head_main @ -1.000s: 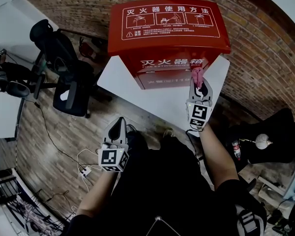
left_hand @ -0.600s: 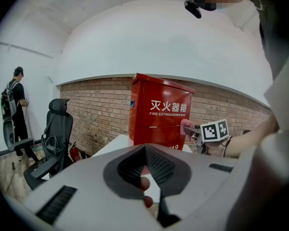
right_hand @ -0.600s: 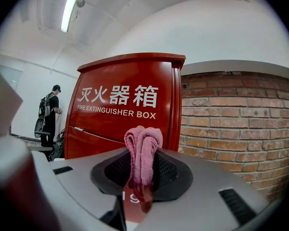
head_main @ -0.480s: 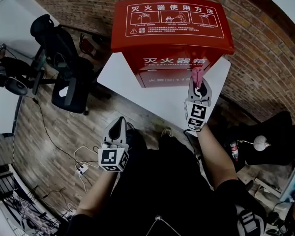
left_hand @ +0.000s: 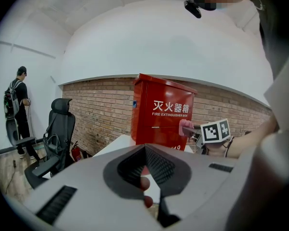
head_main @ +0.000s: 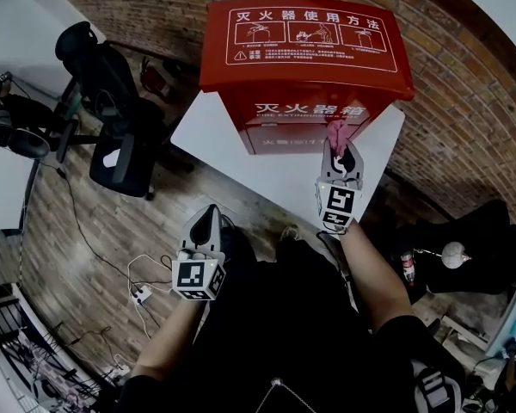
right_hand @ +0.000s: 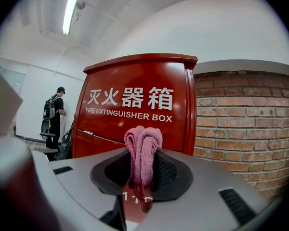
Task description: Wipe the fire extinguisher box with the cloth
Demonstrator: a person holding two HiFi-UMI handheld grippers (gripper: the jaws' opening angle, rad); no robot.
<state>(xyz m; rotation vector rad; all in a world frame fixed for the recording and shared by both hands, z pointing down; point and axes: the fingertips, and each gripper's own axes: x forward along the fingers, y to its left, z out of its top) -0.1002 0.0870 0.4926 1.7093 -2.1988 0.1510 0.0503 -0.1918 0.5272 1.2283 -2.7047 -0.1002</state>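
Right gripper [head_main: 339, 151] is shifting left, clamping pink cloth [head_main: 335, 131] at fire extinguisher box [head_main: 303, 67] front just ahead. White table [head_main: 208, 136] is sitting below it, brick wall [right_hand: 241, 119] beyond. Left gripper [head_main: 205, 224] is idling closed, empty.

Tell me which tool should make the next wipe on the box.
Right. The right tool grips the pink cloth close to the front of the red fire extinguisher box. The left tool is shut, empty, low and well back from it.
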